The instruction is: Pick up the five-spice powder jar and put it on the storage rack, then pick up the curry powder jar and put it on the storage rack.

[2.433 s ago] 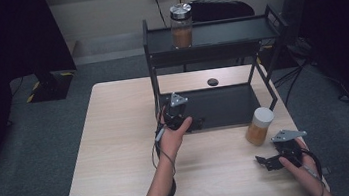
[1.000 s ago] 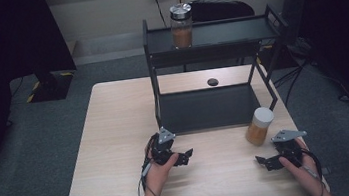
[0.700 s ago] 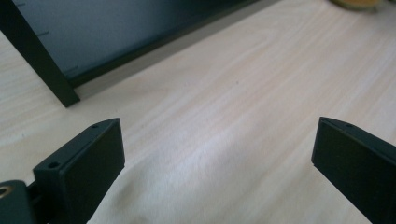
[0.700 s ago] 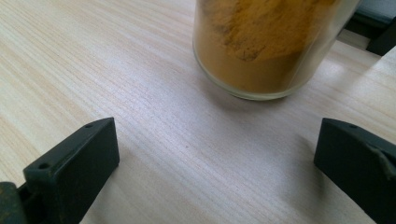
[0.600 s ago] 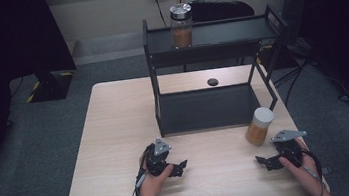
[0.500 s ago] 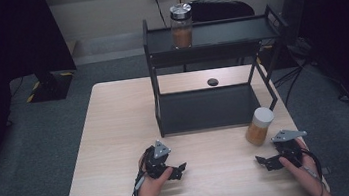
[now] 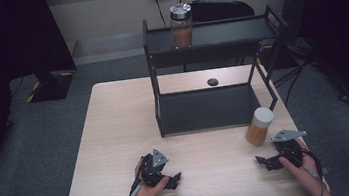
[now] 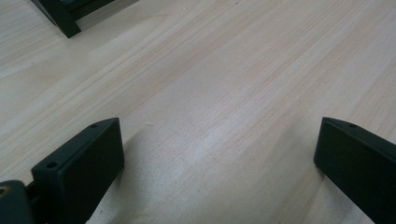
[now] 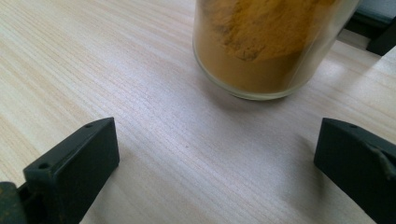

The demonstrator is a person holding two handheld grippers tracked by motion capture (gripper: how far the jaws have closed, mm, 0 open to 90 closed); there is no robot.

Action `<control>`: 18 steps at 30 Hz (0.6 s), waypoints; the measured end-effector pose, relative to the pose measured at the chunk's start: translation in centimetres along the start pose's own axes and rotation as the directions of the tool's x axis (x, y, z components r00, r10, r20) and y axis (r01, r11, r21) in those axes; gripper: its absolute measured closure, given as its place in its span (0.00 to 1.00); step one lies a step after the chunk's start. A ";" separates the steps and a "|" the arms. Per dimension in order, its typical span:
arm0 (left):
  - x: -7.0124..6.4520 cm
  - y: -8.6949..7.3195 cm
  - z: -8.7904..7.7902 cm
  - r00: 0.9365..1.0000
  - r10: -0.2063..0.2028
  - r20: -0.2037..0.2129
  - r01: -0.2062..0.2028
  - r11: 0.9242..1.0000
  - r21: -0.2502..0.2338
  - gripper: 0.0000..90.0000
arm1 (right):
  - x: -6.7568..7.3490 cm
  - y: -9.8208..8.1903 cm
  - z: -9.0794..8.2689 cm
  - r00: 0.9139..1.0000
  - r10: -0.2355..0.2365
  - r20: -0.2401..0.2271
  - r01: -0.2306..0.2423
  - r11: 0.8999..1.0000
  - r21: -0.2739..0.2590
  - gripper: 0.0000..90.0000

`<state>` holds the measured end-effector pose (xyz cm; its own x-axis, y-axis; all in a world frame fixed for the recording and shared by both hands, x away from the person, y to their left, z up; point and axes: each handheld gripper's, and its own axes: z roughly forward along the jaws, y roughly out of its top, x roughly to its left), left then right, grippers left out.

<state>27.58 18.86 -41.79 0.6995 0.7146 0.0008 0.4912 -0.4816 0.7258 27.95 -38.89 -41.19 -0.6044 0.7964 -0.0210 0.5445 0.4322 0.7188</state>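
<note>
Two-tier black shelf rack (image 7: 214, 108) stands on the wooden table (image 7: 116, 130), well ahead of both grippers

One jar with a metal lid (image 7: 181, 25), brown contents, already sits on the rack's top shelf, far ahead of the left gripper (image 7: 164, 177) and above it. Judged as the finished half of the work

Second jar, white lid (image 7: 259, 126), stands upright on the table just ahead of the right gripper (image 7: 270, 162) and slightly toward its left, close beside the rack's front right leg. In the right gripper view the jar's glass base (image 9: 266, 46) shows orange-brown powder, standing just beyond the jaw tips and apart from both; nothing between the jaws but bare wood

Right gripper: jaws spread wide, empty, resting low over the table, pointed toward the jar

Left gripper: jaws also wide apart and empty, low over bare table near the front edge; the rack's front left foot (image 8: 63, 18) lies ahead and off to its left in the left gripper view

Small dark round thing (image 7: 213, 81) lies on the table behind the rack's lower tier (cannot tell what it is)

Progress, as judged: roughly halfway. Left to do: close on the white-lidded jar, lift it, set it on the rack. Grasp not yet begun; the right gripper looks best placed for it, needing only a short advance so the jar sits between the jaws
</note>
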 end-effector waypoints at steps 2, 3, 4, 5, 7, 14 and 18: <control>0.0 0.0 0.0 1.000 -0.001 0.003 0.001 1.000 0.002 0.00 | 0.0 0.0 0.0 1.000 0.000 0.000 0.000 1.000 0.000 0.00; 0.0 0.0 0.0 1.000 0.000 0.002 0.000 1.000 0.003 0.00 | 0.0 0.0 0.0 1.000 0.000 0.000 0.000 1.000 0.000 0.00; 0.0 0.0 0.0 1.000 0.000 0.003 0.000 1.000 0.002 0.00 | 0.0 0.0 0.0 1.000 0.000 0.000 0.000 1.000 0.001 0.00; 0.0 0.0 0.0 1.000 0.000 0.003 0.000 1.000 0.003 0.00 | 0.0 0.0 0.0 1.000 0.000 0.000 0.000 1.000 0.001 0.00; 0.1 0.0 0.0 1.000 0.001 0.004 -0.001 1.000 0.002 0.00 | 0.0 0.0 0.0 1.000 0.000 0.000 0.000 1.000 0.001 0.00; 0.1 0.0 0.0 1.000 0.001 0.004 -0.001 1.000 0.002 0.00 | 0.0 0.0 0.0 1.000 0.000 0.000 0.000 1.000 0.001 0.00; 0.1 0.0 0.0 1.000 0.001 0.004 -0.001 1.000 0.002 0.00 | 0.0 0.0 0.0 1.000 -0.001 0.000 0.001 1.000 0.001 0.00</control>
<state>27.62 18.93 -41.80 0.7023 0.7119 -0.0016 0.4913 -0.4830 0.7248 27.96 -38.88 -41.18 -0.6047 0.7962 -0.0220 0.5444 0.4333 0.7183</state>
